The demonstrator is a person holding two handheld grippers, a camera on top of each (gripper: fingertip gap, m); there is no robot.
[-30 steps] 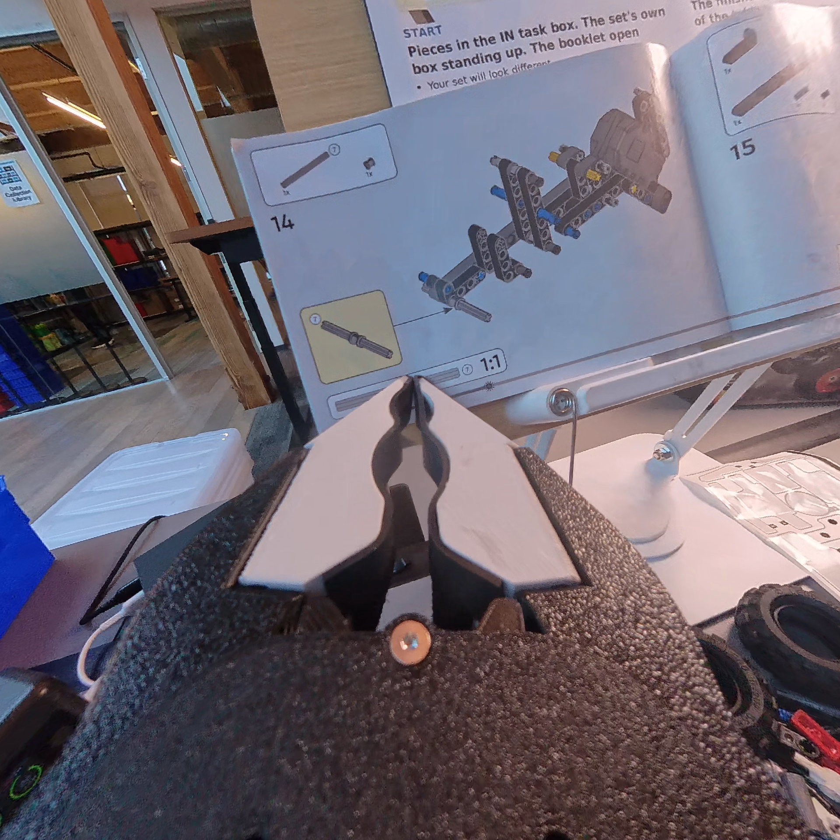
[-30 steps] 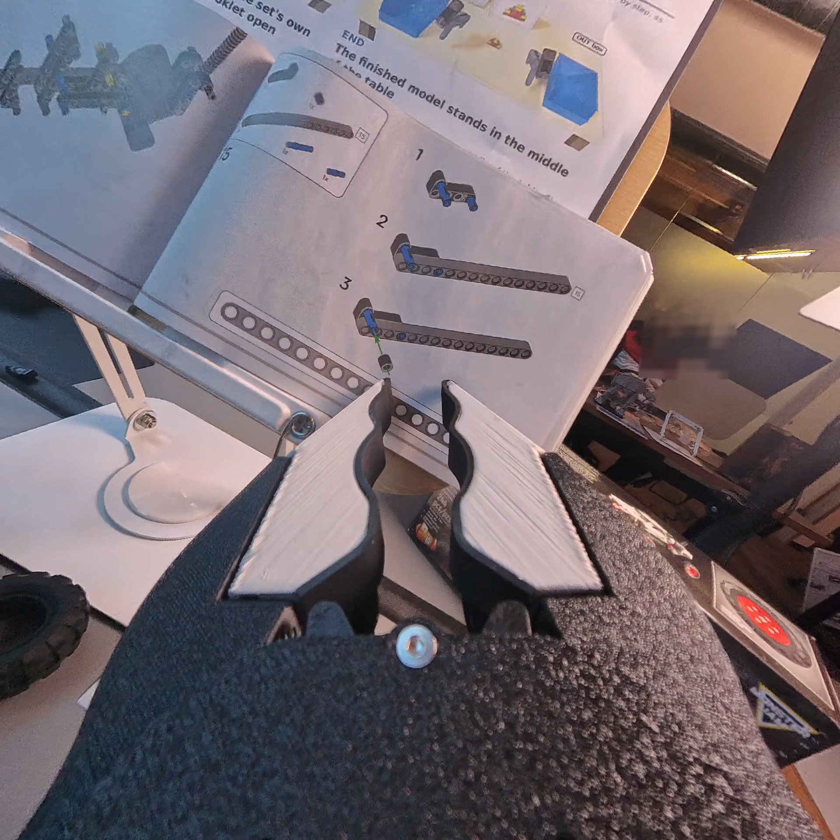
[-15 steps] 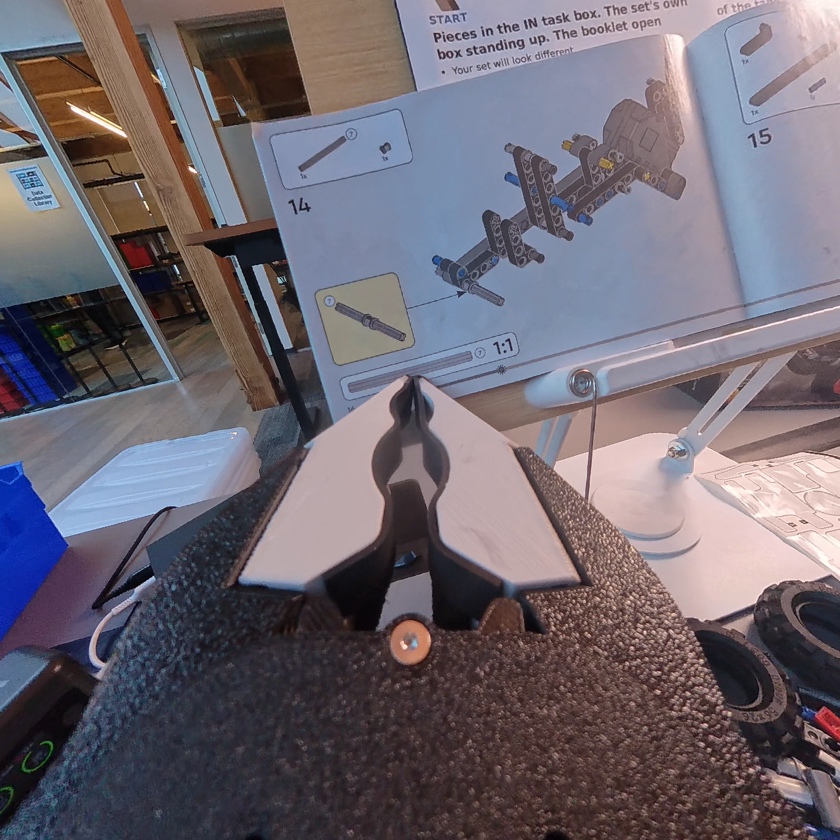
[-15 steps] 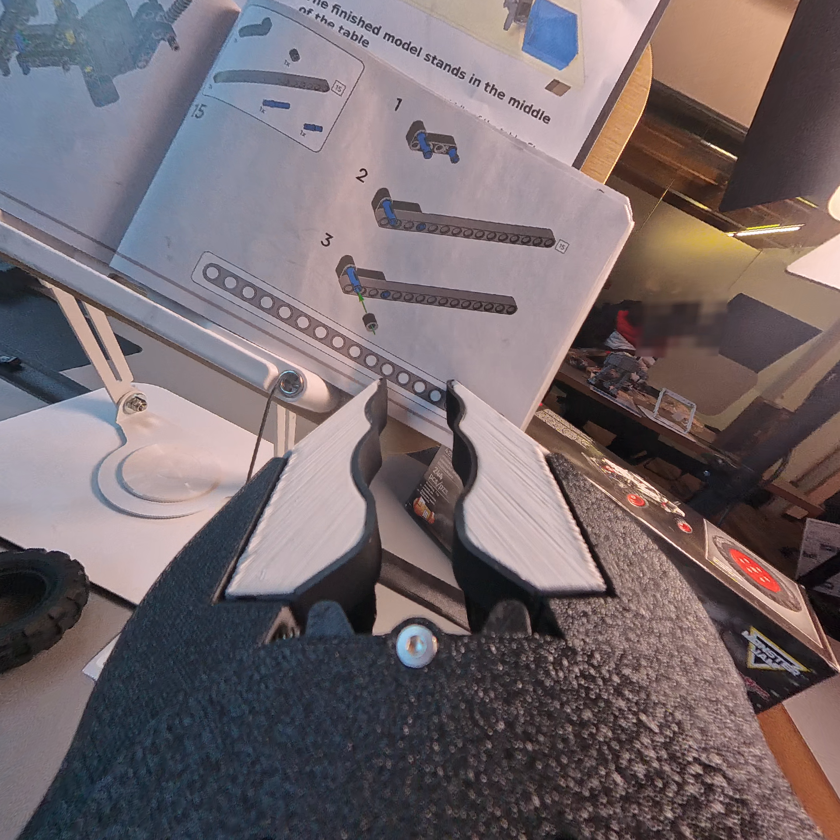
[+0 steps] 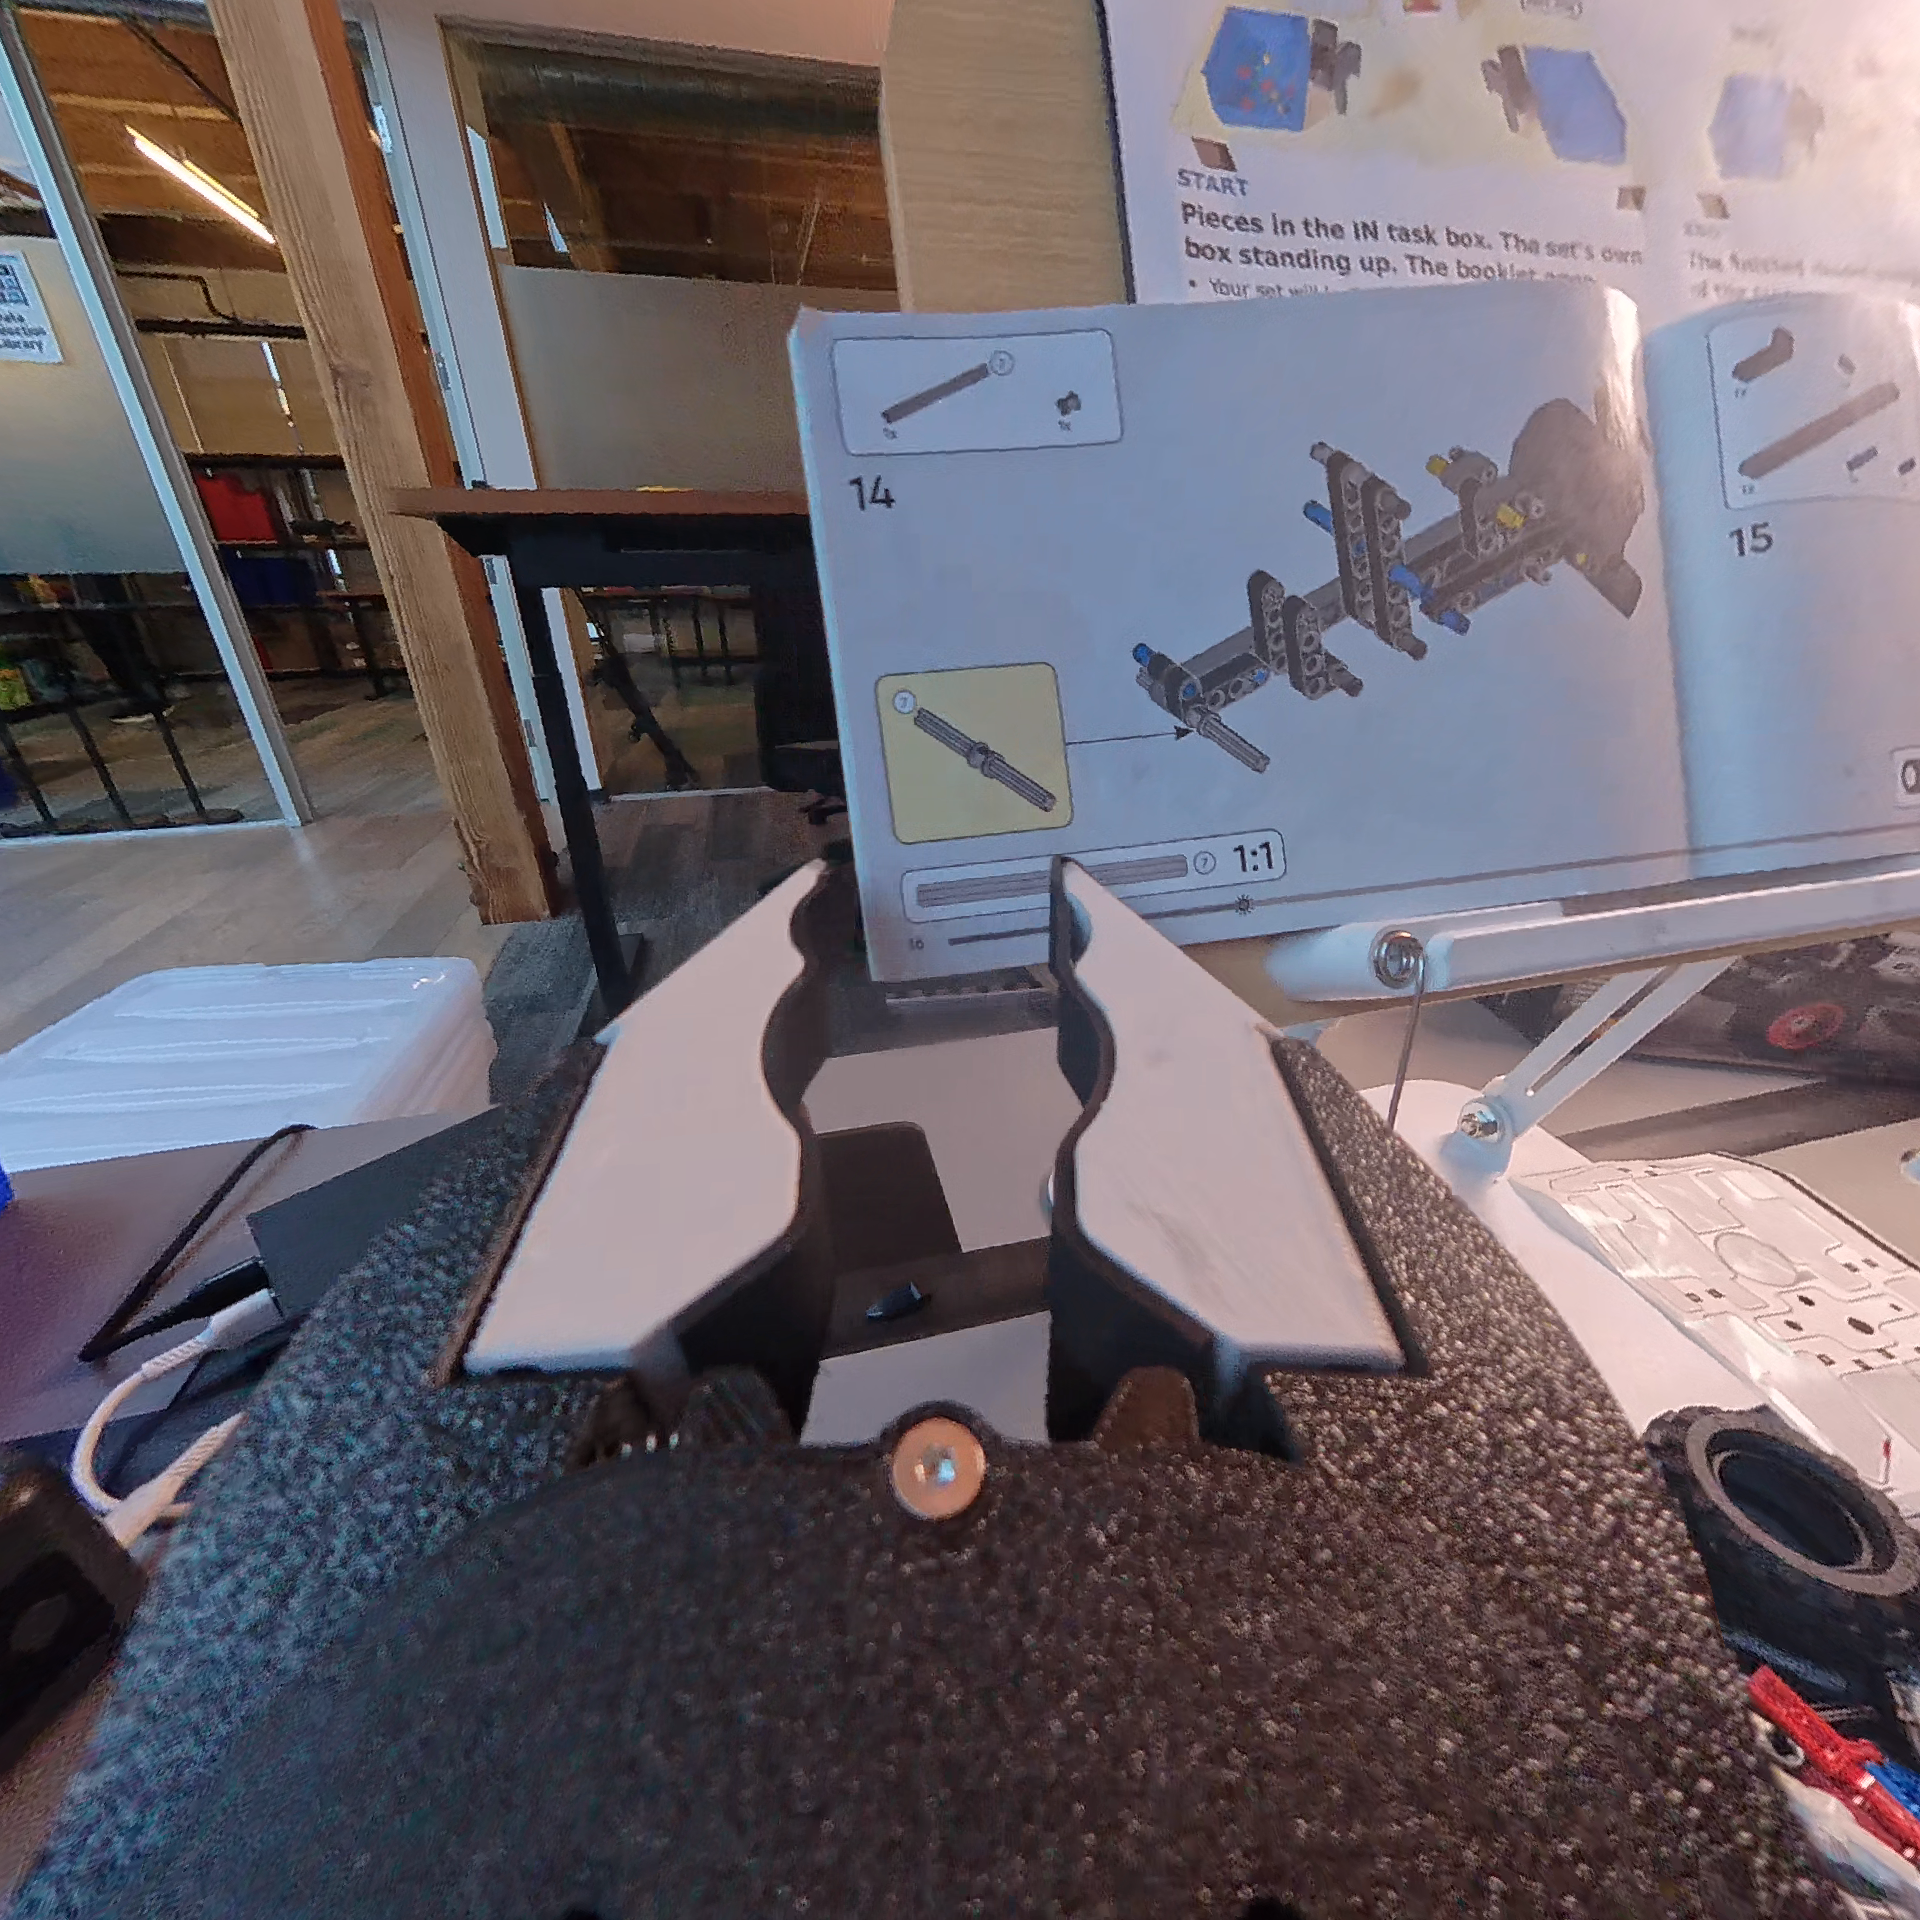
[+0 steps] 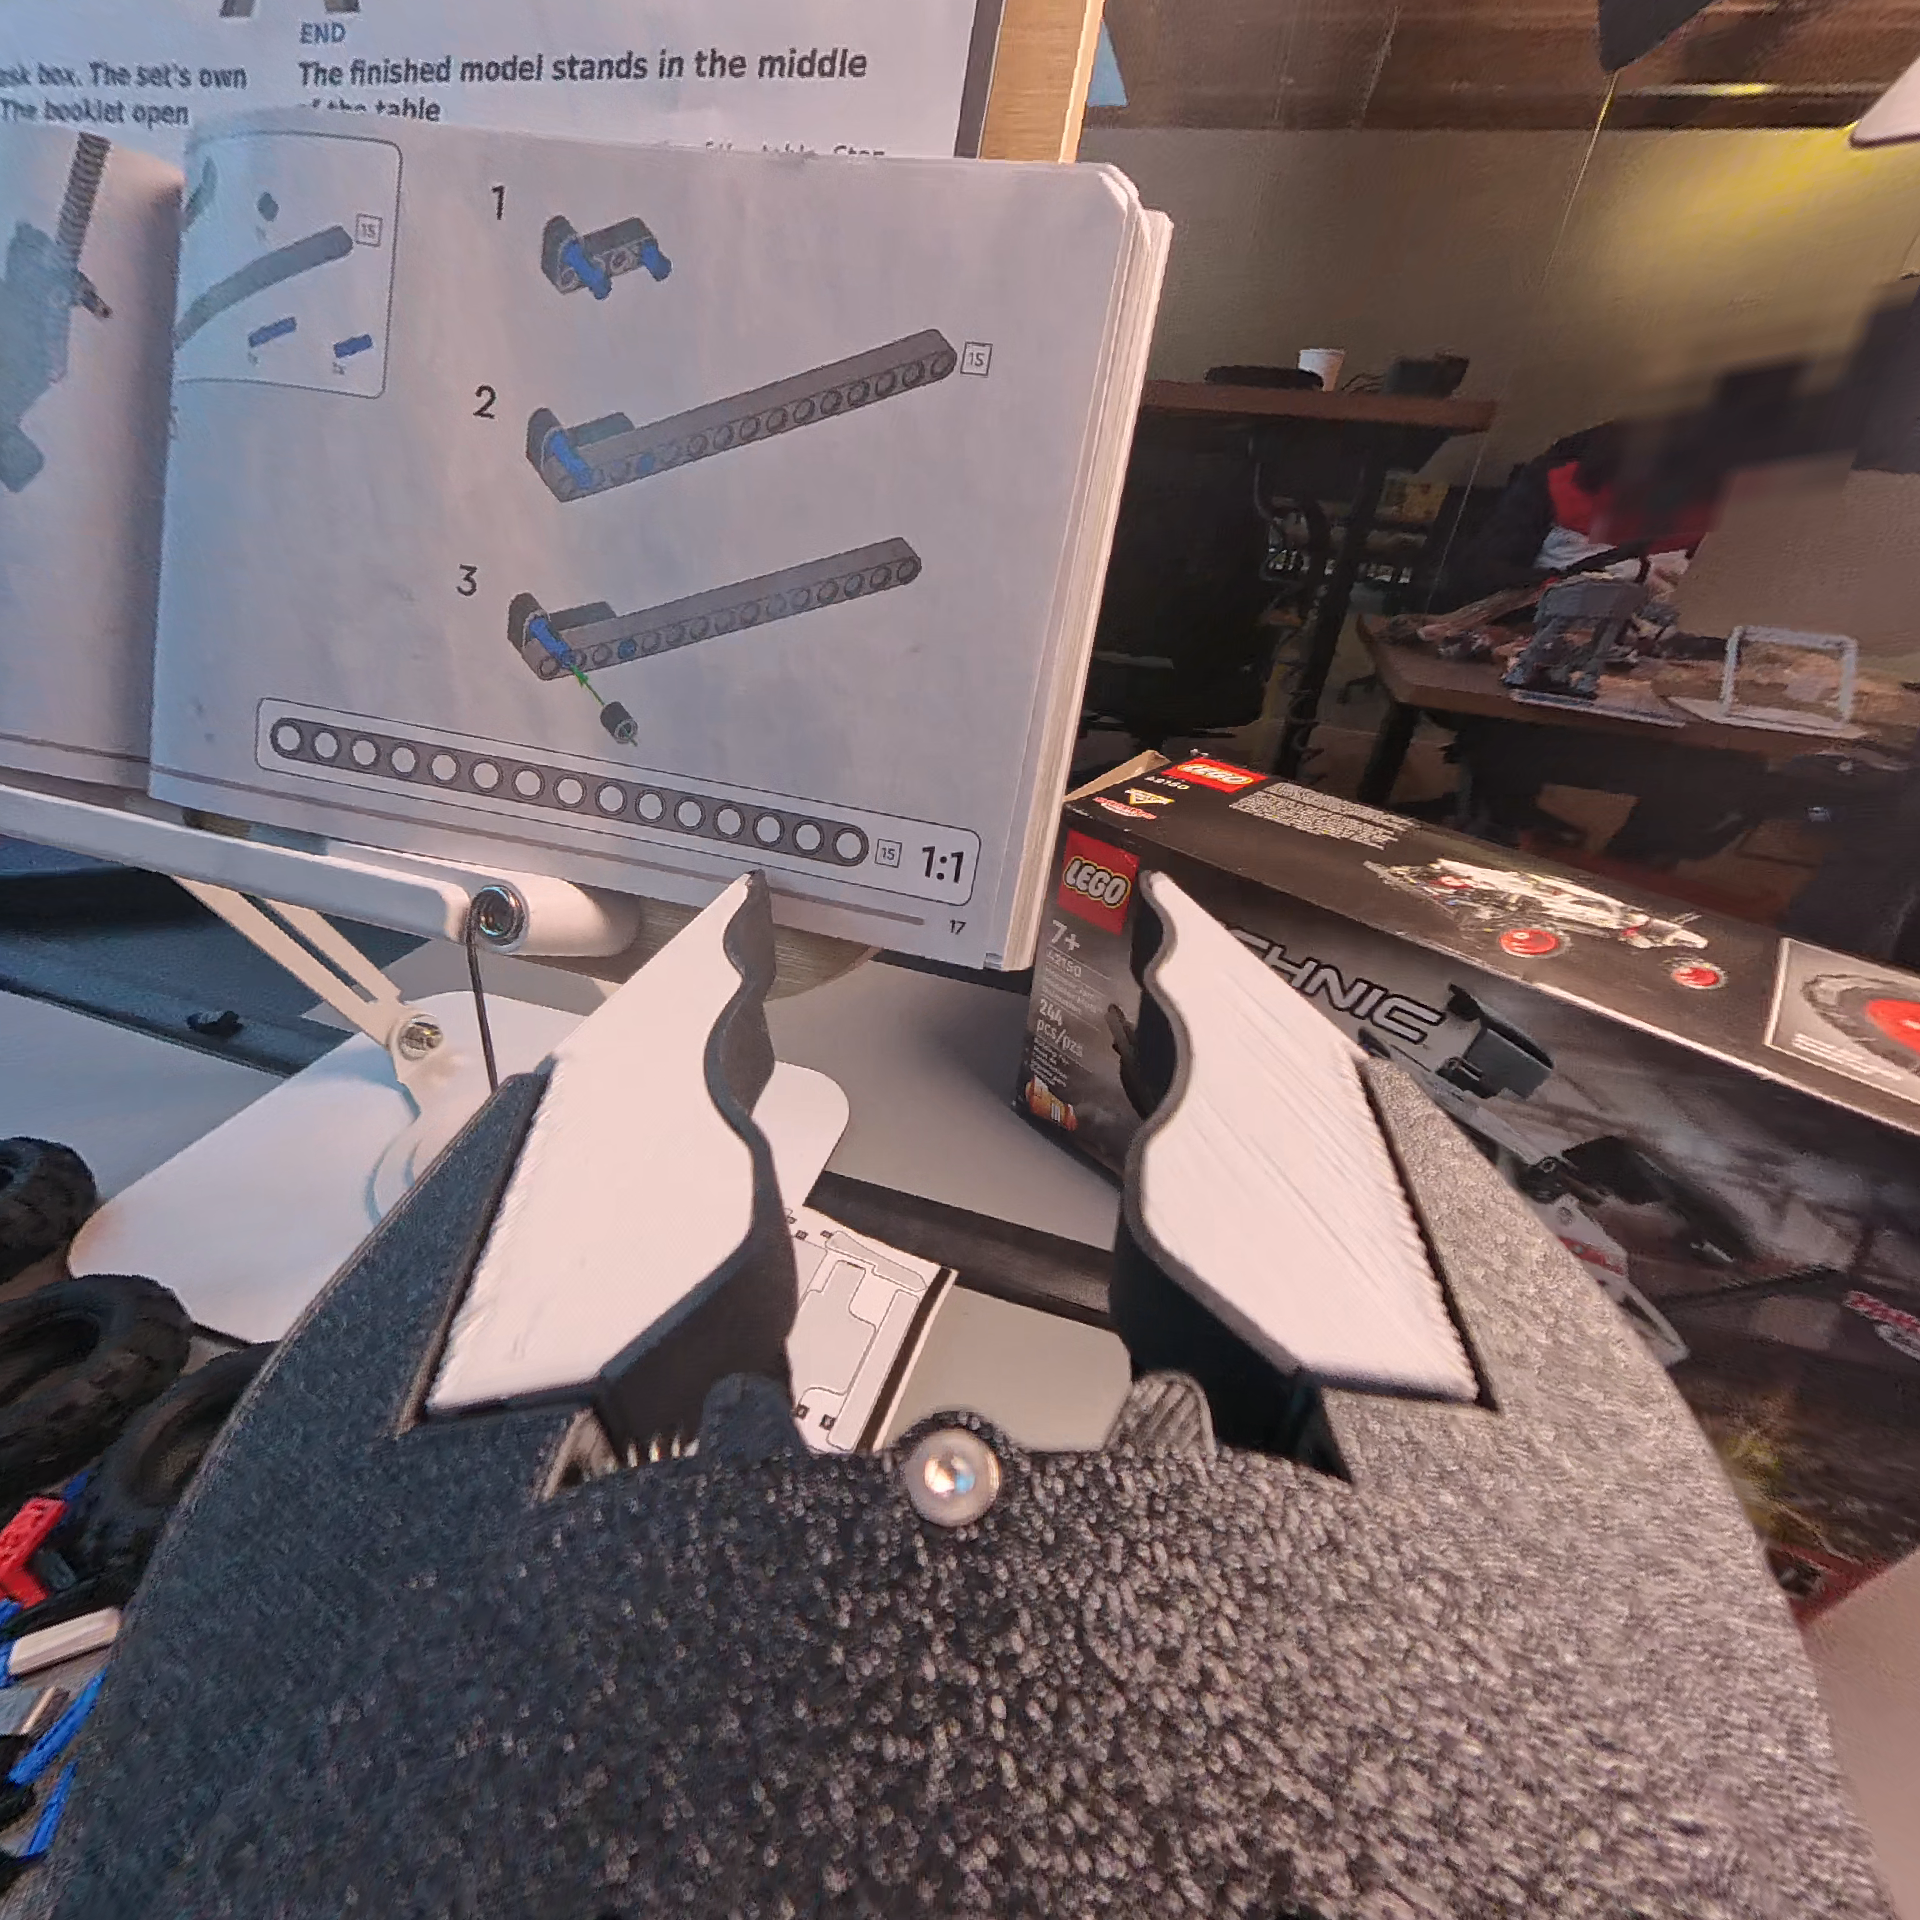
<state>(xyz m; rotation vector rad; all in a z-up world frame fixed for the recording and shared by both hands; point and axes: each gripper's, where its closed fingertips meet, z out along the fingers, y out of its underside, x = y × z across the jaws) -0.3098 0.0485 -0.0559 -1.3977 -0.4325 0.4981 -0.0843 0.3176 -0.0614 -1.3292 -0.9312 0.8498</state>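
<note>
Left wrist view: the left gripper [image 5: 940, 883] hangs in the air w/ its jaws apart at a moderate gap and nothing between them, its tips overlapping the lower left edge of the open instruction booklet [image 5: 1195, 623] but seemingly short of it, not touching. The booklet stands nearly upright on a white folding stand [image 5: 1621, 945], prob. so both pages face whoever works at the table; a thin wire clip [image 5: 1401, 1039] hangs from the stand's front bar, likely a page holder. Right of the gripper body lie a clear plastic sheet [image 5: 1714, 1257], a black tyre [image 5: 1808, 1527] and some red and blue small parts [image 5: 1839, 1766]; to the left, a black flat device w/ cables [image 5: 312, 1226] and a white lidded bin [image 5: 239, 1039] farther off. Right wrist view: the right gripper [image 6: 951, 894] is wide open and empty, tips just below the booklet's bottom right corner [image 6: 623, 468], which is the nearest thing to it; the page stack's edge shows thick there. The dark set box [image 6: 1507, 987] lies just right of that corner, one end under the gap between the fingers, so room on that side is tight. Between stand base and box there's a bare strip of table [image 6: 935, 1039], the only open lane ahead. More tyres [image 6: 73, 1361] and loose parts crowd the lower left. Beyond the box sit other desks, well apart.
</note>
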